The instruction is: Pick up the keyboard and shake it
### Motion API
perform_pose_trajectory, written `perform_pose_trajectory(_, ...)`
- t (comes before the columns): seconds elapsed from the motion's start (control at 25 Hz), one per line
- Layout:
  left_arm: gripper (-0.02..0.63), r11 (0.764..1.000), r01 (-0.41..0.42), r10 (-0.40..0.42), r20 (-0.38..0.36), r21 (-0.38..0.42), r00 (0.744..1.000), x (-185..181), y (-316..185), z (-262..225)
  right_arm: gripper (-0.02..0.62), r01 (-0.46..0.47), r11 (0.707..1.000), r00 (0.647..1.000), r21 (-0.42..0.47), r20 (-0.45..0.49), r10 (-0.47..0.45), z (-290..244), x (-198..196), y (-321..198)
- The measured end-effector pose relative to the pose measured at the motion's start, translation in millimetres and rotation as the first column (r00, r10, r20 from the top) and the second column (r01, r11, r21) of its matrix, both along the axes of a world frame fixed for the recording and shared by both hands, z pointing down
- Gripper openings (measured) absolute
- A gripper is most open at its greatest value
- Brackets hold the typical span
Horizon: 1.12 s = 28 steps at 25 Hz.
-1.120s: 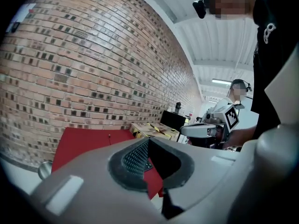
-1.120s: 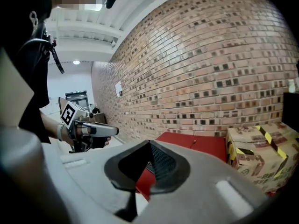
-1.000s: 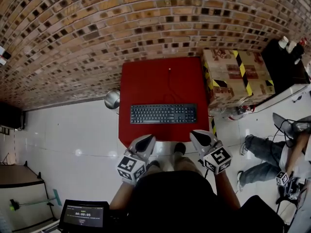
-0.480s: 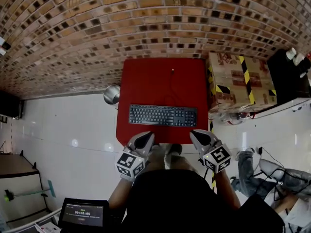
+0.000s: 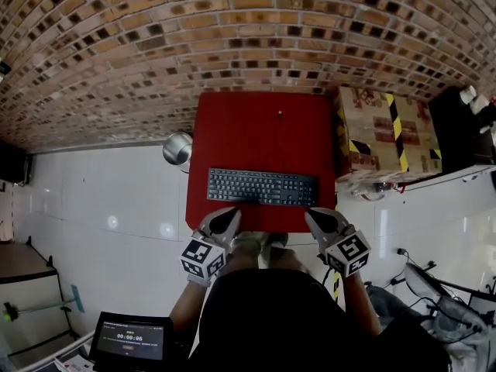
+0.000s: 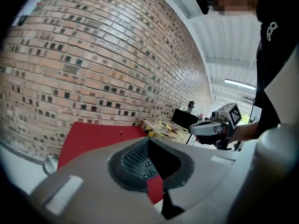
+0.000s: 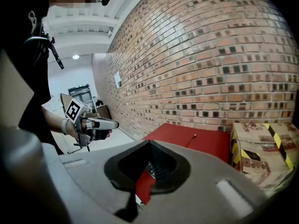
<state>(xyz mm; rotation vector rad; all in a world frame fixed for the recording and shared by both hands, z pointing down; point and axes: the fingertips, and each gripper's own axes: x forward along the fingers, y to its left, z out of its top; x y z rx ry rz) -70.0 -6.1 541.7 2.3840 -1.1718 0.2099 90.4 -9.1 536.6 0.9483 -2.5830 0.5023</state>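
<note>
Now we face a brown brick wall [image 5: 116, 53] and a red rectangular bench [image 5: 232, 130].
A flat black plastic keyboard [image 5: 262, 187] lies near the bench's front edge; our left tool [image 5: 223, 219] and right tool [image 5: 320, 218] hover just short of it, jaws together, empty.

A red table [image 5: 232, 130] stands just ahead of the left gripper [image 5: 229, 214] and right gripper [image 5: 311, 215] — on it lies a black keyboard [image 5: 262, 187], crosswise just beyond both tips, its thin cable [image 5: 277, 142] trailing away from them.
</note>
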Motion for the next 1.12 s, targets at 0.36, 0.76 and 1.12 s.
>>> perform_pose_trajectory(0.36,0.067,0.994,-0.004,0.007,0.026,-0.109,1.0,-30,-22,42,-0.008,-0.051,0.993,0.998,-0.109,-0.035,0.047,41,6,-23)
perform_pose_trajectory(0.76,0.184,0.924,0.042,0.003,0.118,-0.381,0.993,-103,-71,172,0.12,-0.141,0.923,0.99,-0.357,-0.069,0.125,154,58,-54)
perform_pose_trajectory(1.12,0.258,0.833,0.082,0.017,0.174,-0.547,0.985,-138,-83,252,0.215,-0.186,0.829,0.982,-0.527,-0.089,0.164,243,95,-62)
